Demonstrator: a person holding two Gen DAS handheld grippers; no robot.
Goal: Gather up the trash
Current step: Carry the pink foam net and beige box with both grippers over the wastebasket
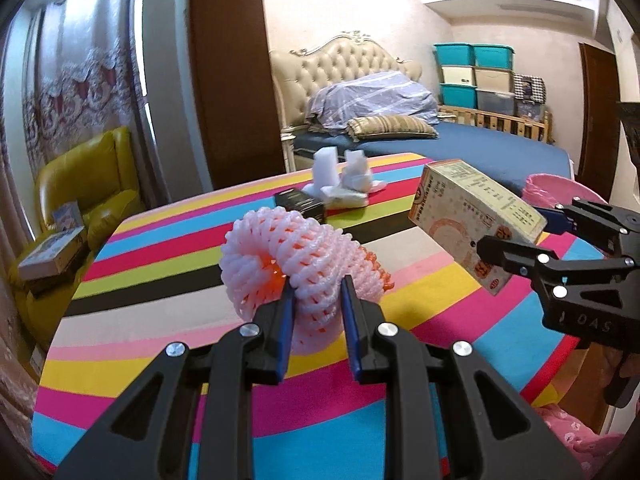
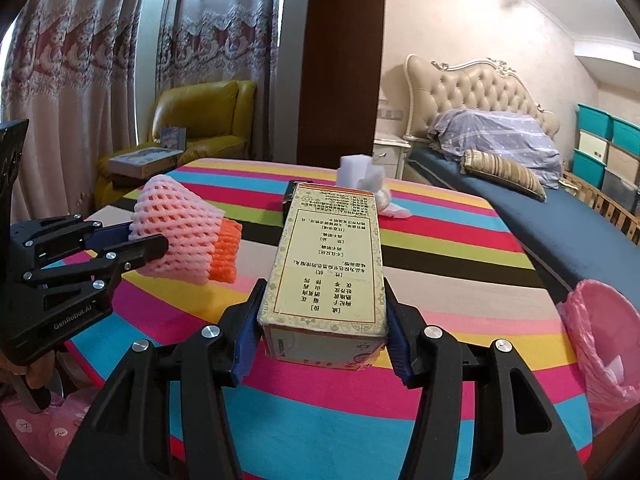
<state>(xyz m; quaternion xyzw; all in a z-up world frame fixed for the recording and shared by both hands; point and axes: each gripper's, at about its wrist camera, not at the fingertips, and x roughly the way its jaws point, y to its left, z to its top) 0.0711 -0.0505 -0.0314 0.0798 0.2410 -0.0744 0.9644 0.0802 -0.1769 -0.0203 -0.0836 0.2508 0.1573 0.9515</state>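
Left gripper (image 1: 316,288), bottom centre of left wrist view, clamped on pink foam fruit net (image 1: 296,264) w/ an orange net (image 1: 372,268) tucked behind it; both held just above the striped tablecloth (image 1: 160,264). Blue pads (image 1: 286,320) press the net from both sides. Right gripper (image 2: 324,312), bottom centre of right wrist view, clamped on a beige printed carton (image 2: 328,264), long axis pointing away from cam, lifted off the table. In left view that same carton (image 1: 476,216) sits at right of frame, tilted, in right gripper (image 1: 516,236). In right view left gripper (image 2: 136,240) w/ net (image 2: 180,232) shows at left of frame.

Mid-table, upper centre: small black box (image 1: 300,204), beside it white crumpled tissues/foam bits (image 1: 344,180). Pink-lined trash bin (image 2: 600,344) at right edge of right view, beside table edge. Yellow armchair (image 1: 84,184) at left, bed (image 1: 440,144) behind table.
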